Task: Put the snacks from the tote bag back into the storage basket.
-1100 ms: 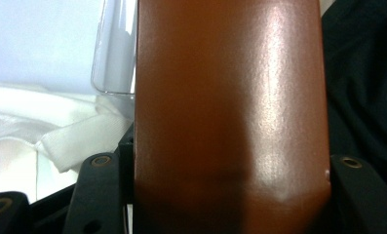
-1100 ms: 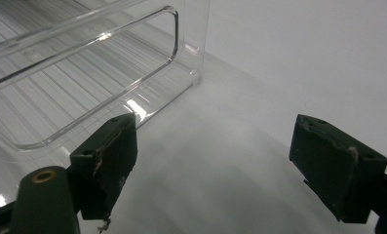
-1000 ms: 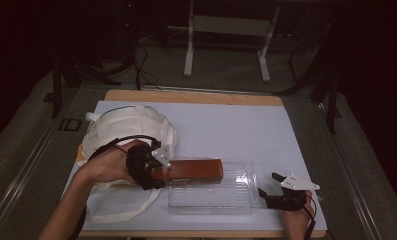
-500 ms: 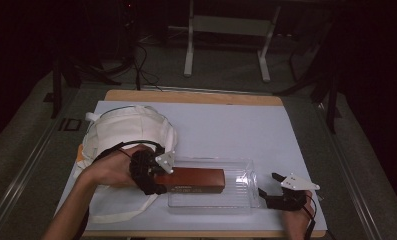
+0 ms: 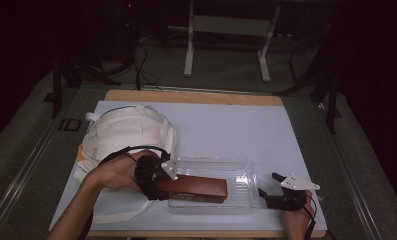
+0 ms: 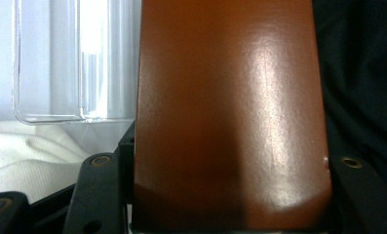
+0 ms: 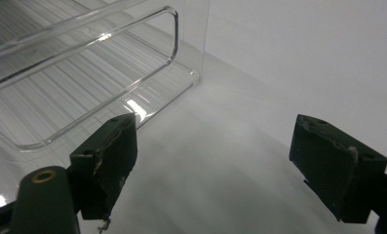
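The left tool (image 5: 158, 182) is pinching one end of a long brown box (image 5: 196, 187), which lies lengthwise over the near part of a clear plastic tray (image 5: 236, 170) towards the near edge of the desk (image 5: 226, 125); whether the box already rests on the tray floor or hangs just above it I cannot tell. In the left gripper view the box (image 6: 230, 112) shows a smooth, slightly glossy face with a soft sheen, so it is likely a stiff carton with a slick skin that could slide in the pads if the grip loosens. Held by one end, its length hangs out beyond the jaws and will tend to droop or twist; a hold nearer the middle, across the narrow sides, would steady it better. It looks light enough for one tool, though its contents are unknown. The tray is thin, rigid and light, and probably skids on the pale desk cover if nudged. The right tool (image 5: 281, 192) rests spread just right of the tray, its jaws wide apart and empty in the right gripper view (image 7: 215, 170), with the tray corner (image 7: 171, 29) near. A white cloth bag (image 5: 128, 132) lies to the left, behind the left hand (image 5: 118, 170).
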